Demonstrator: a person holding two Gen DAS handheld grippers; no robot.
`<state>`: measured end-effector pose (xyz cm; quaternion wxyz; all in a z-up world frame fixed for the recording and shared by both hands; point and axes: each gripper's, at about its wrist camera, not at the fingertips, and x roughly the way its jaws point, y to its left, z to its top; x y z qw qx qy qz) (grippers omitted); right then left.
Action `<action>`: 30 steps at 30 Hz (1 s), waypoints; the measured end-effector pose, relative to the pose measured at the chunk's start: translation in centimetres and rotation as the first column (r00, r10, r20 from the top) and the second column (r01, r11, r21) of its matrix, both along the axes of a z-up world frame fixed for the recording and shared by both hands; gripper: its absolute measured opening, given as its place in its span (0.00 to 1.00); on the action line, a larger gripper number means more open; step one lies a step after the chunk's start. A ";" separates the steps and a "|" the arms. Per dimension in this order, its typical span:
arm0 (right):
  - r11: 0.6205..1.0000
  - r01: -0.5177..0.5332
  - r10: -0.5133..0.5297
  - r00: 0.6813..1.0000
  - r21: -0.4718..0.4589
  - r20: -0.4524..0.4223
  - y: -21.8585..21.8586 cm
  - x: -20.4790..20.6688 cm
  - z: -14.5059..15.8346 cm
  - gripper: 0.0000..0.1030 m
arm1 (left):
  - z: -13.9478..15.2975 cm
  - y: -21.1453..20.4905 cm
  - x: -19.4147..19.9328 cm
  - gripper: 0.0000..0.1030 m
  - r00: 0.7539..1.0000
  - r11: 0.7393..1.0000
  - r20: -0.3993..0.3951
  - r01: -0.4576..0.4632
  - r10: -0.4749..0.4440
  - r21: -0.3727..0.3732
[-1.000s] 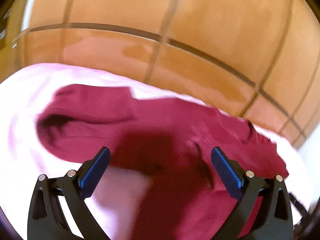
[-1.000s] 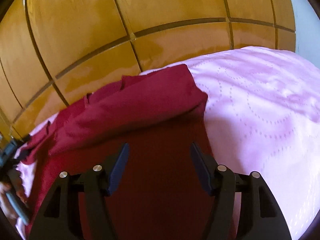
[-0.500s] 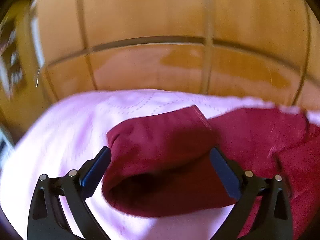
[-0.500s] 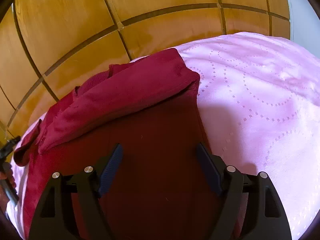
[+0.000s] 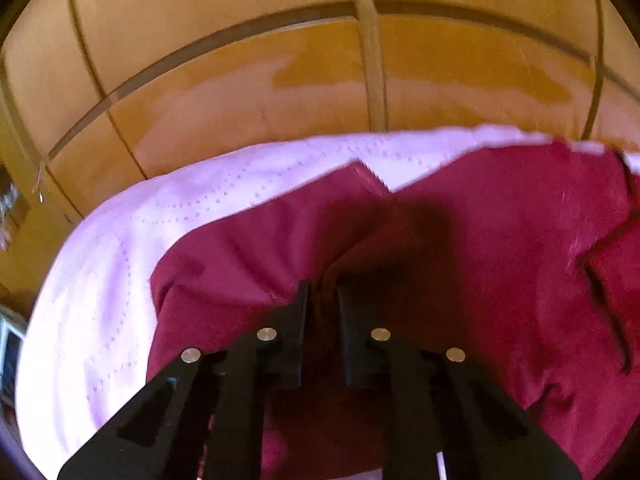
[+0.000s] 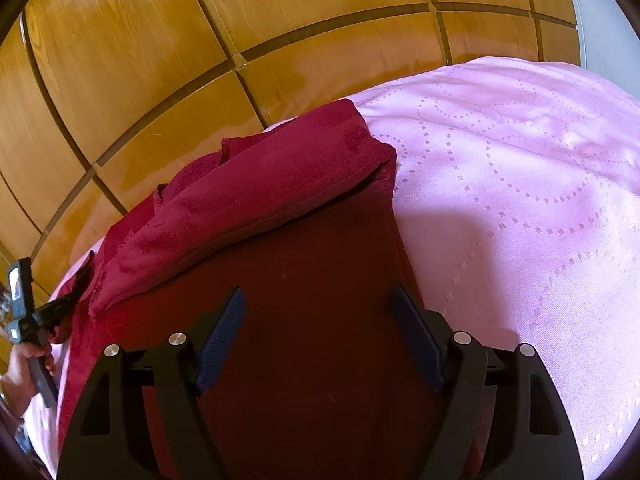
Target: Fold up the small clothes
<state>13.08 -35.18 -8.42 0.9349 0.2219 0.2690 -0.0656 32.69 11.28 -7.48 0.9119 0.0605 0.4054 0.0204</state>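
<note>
A dark red garment (image 5: 480, 260) lies spread on a pink bedsheet (image 5: 120, 260). My left gripper (image 5: 322, 292) is at the garment's left sleeve end. Its jaws are closing, and a gathered ridge of the red cloth is pinched between the pads, with wrinkles fanning out from them. In the right wrist view the same garment (image 6: 260, 200) shows a folded sleeve lying across its body. My right gripper (image 6: 318, 296) hangs open just above the flat red cloth with nothing between its fingers. The left gripper (image 6: 44, 316) and the hand (image 6: 20, 364) holding it show at the far left edge.
Glossy orange wooden panels (image 5: 280, 80) with dark grooves rise behind the bed. To the right of the garment the pink sheet (image 6: 520, 200), patterned with dotted arcs, spreads wide. A pale wall strip (image 6: 600, 20) shows at the top right.
My left gripper swung left to the sleeve end, came down over it and closed from wide open onto the cloth. My right gripper opened slightly wider and barely moved.
</note>
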 end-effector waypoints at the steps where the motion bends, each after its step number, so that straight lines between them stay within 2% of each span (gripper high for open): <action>1: 1.000 0.000 0.000 1.000 -0.001 0.000 0.0 0.0 0.0 0.73 | 0.6 0.4 -0.2 0.10 1.000 0.999 0.017 -0.015 0.015 -0.039; 6: 1.000 -0.001 0.001 1.000 0.007 0.006 0.0 0.0 -0.1 0.73 | 4.8 1.5 -1.9 0.10 0.992 0.977 0.111 -0.035 0.060 -0.211; 9: 1.000 -0.004 0.004 1.000 0.017 0.012 -0.1 0.0 -0.1 0.73 | 7.3 1.1 -3.4 0.10 0.985 0.953 0.166 0.004 0.049 -0.303; 12: 1.000 -0.006 0.005 1.000 0.022 0.015 -0.2 0.0 -0.1 0.73 | 9.3 -0.5 -4.7 0.10 0.979 0.932 0.205 0.058 0.018 -0.358; 15: 1.000 -0.007 0.007 1.000 0.029 0.021 -0.3 0.0 -0.1 0.73 | 10.6 -3.5 -6.2 0.10 0.968 0.921 0.249 0.133 -0.041 -0.365; 18: 0.999 -0.008 0.007 1.000 0.033 0.023 -0.4 0.0 -0.1 0.73 | 11.0 -6.4 -6.9 0.10 0.962 0.904 0.258 0.189 -0.091 -0.384; 22: 0.999 -0.008 0.007 1.000 0.034 0.024 -0.4 0.0 -0.1 0.73 | 10.2 -11.2 -8.0 0.10 0.952 0.894 0.256 0.257 -0.168 -0.368; 28: 0.999 -0.009 0.008 1.000 0.040 0.029 -0.5 -0.1 -0.1 0.73 | 8.2 -18.2 -9.0 0.10 0.937 0.858 0.216 0.341 -0.275 -0.385; 30: 0.999 -0.009 0.008 1.000 0.040 0.029 -0.5 -0.2 -0.1 0.73 | 7.4 -20.6 -9.2 0.10 0.929 0.856 0.207 0.363 -0.305 -0.368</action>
